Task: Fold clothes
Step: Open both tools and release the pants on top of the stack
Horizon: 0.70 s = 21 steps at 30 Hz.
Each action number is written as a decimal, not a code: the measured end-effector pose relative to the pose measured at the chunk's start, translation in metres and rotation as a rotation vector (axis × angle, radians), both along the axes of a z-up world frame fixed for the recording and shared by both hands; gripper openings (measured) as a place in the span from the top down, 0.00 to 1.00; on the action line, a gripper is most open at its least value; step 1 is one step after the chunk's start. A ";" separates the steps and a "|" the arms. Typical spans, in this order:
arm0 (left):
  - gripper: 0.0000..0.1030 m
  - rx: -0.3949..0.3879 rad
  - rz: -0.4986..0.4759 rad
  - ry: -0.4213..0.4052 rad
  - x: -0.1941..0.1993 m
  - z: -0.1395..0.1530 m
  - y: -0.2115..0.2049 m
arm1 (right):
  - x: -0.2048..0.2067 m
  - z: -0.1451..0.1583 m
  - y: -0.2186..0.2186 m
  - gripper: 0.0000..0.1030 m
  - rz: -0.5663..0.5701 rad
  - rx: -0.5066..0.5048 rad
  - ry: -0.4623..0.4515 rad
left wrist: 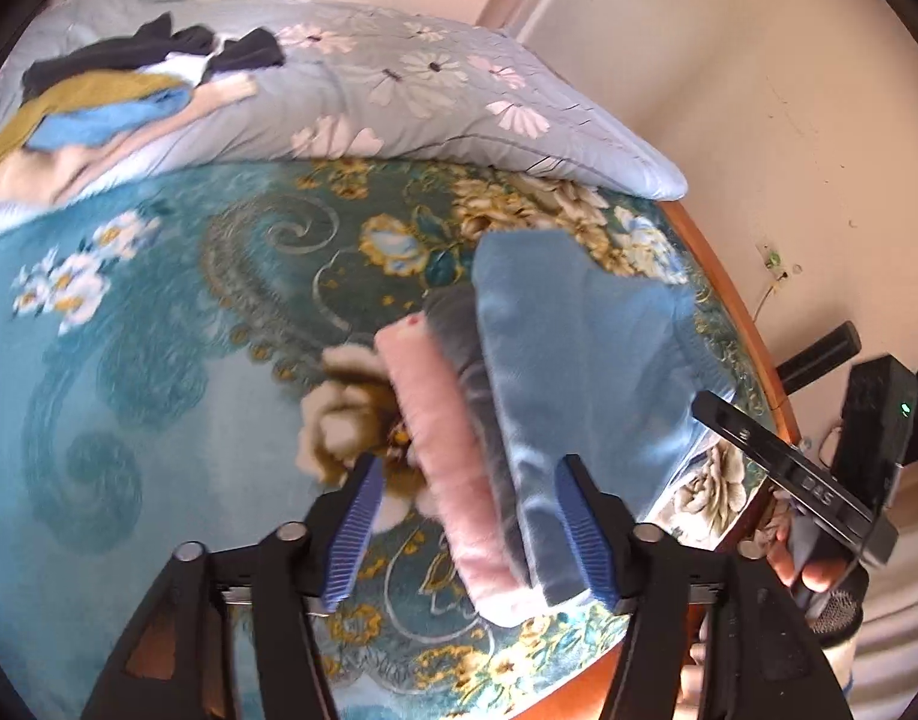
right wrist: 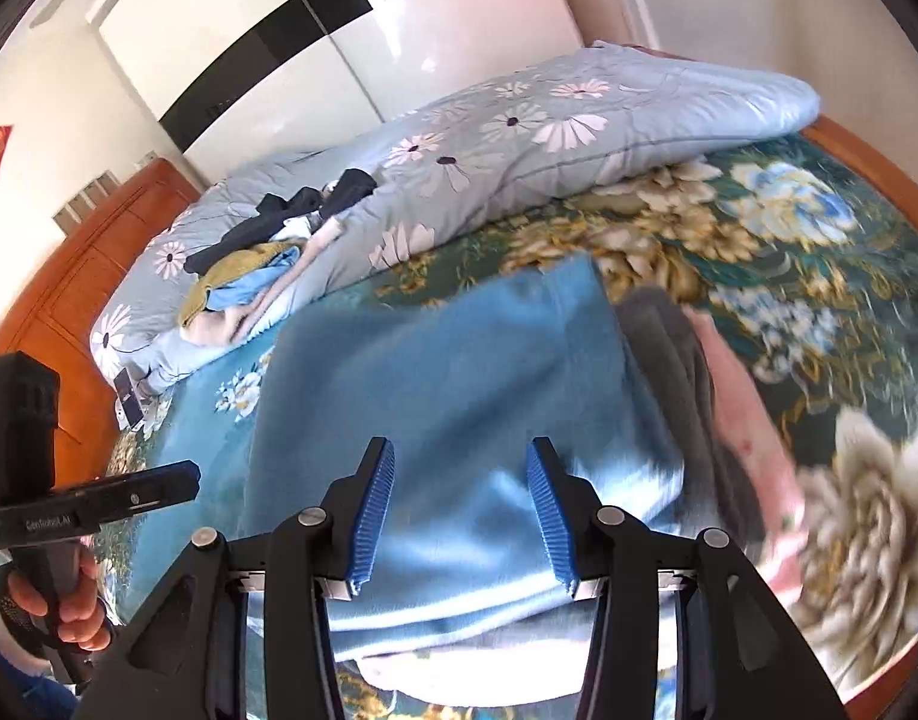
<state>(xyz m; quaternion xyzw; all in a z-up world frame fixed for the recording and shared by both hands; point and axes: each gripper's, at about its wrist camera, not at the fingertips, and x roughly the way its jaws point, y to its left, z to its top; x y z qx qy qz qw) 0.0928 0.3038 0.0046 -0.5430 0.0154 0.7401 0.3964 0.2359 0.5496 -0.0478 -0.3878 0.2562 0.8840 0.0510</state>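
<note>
We hold our left gripper [left wrist: 468,531] low over the bed, its blue ribbed fingers [left wrist: 356,531] spread apart with nothing clamped between them. Under and just ahead of it lies a folded stack of clothes on the teal floral blanket [left wrist: 147,324]: a pink folded piece [left wrist: 444,456] on the left, a grey one [left wrist: 468,360] beside it, and a light blue fleece garment [left wrist: 573,354] on the right, each touching the next. The stack sits near the bed's wooden edge [left wrist: 735,312].

Our right gripper [right wrist: 462,510] hovers above the same light blue fleece garment [right wrist: 447,396], its fingers [right wrist: 375,516] also apart and gripping nothing; whether the tips touch the cloth we cannot tell. From this view the grey piece [right wrist: 675,360] and the pink piece [right wrist: 753,414] lie to the right of the blue one, blurred.

Further back, a pale blue quilt with daisy print [right wrist: 519,138] is bunched across the bed, and on it rests a loose pile of unfolded clothes [right wrist: 267,252] in dark, mustard, blue and peach colours, well apart from the folded stack. A wooden headboard [right wrist: 99,240] stands behind, with a white wardrobe [right wrist: 267,60] beyond
</note>
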 end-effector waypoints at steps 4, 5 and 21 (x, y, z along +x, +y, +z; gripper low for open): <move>0.19 -0.013 0.003 0.033 0.018 -0.007 -0.013 | 0.016 -0.006 -0.010 0.50 -0.043 -0.039 -0.008; 0.18 -0.017 0.004 0.041 0.022 -0.009 -0.017 | 0.019 -0.007 -0.013 0.50 -0.055 -0.040 -0.012; 0.00 -0.066 -0.032 0.173 0.082 -0.020 -0.055 | 0.035 -0.013 -0.051 0.35 -0.106 -0.033 -0.074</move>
